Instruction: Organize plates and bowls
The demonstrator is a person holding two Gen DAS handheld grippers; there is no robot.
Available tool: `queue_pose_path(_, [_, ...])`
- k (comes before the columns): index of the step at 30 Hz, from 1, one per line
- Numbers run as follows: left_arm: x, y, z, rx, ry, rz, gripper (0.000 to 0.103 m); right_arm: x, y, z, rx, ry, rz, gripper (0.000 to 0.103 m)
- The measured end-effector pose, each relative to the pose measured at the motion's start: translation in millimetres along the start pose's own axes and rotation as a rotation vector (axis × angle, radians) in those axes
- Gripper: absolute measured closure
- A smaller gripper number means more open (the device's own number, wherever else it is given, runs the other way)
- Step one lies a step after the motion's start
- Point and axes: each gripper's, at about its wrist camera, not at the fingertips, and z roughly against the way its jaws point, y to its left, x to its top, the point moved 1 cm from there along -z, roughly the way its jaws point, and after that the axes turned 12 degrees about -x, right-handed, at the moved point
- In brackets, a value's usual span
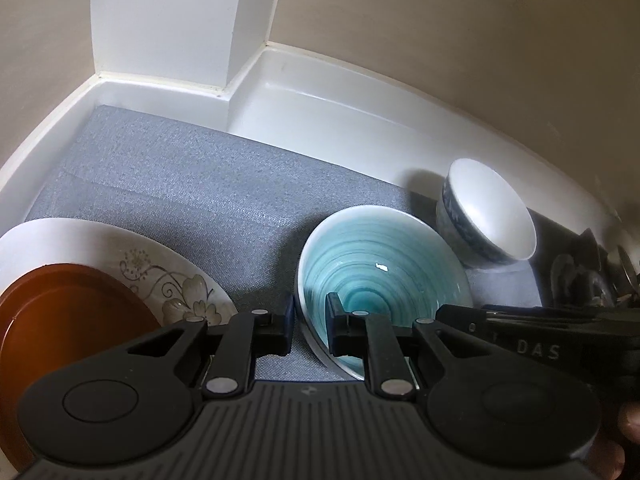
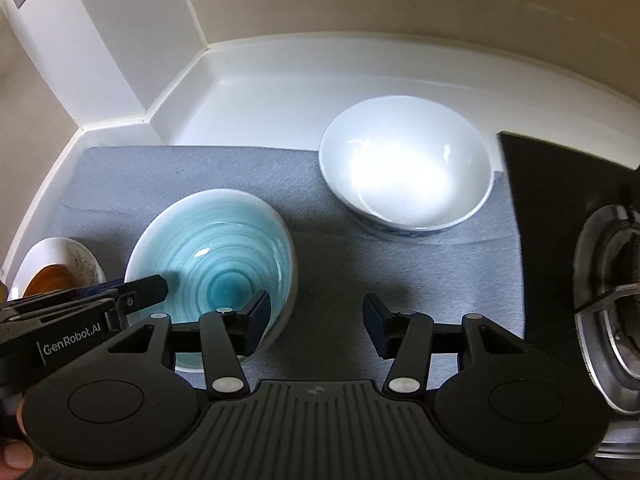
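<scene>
A teal swirl bowl [image 1: 380, 272] sits on the grey mat [image 1: 180, 184]. My left gripper [image 1: 310, 328] has its jaws on either side of the bowl's near-left rim with a narrow gap; I cannot tell if they press it. The bowl also shows in the right wrist view [image 2: 212, 256], with the left gripper [image 2: 148, 292] at its left rim. My right gripper [image 2: 316, 324] is open and empty over the mat, right of the teal bowl. A white bowl with a blue pattern [image 1: 488, 216] [image 2: 404, 172] stands further back right. A brown plate [image 1: 68, 316] lies on a floral plate [image 1: 168, 276] at the left.
A white counter with a raised lip [image 2: 256, 80] and a beige wall run behind the mat. A white pillar [image 1: 168, 20] stands at the back left. A black stove top [image 2: 560, 200] with a steel burner [image 2: 612, 292] lies right of the mat.
</scene>
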Motion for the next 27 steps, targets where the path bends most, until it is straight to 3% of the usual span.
queue_pose_path(6, [-4.6,-4.0,-1.1,0.013,-0.007,-0.027,0.088,-3.1,11.7,0.0,0.037,-0.021,0.027,0.088])
queue_pose_path(15, [-7.3,-13.2,19.9,0.013,-0.066,-0.051,0.088,-5.9,9.4,16.4,0.036,-0.065,0.023,0.088])
queue_pose_path(27, [-28.4,-54.7,84.3,-0.013,-0.166,-0.086,0.088,-24.3,-14.9,94.9,0.103,-0.182,-0.009,0.089])
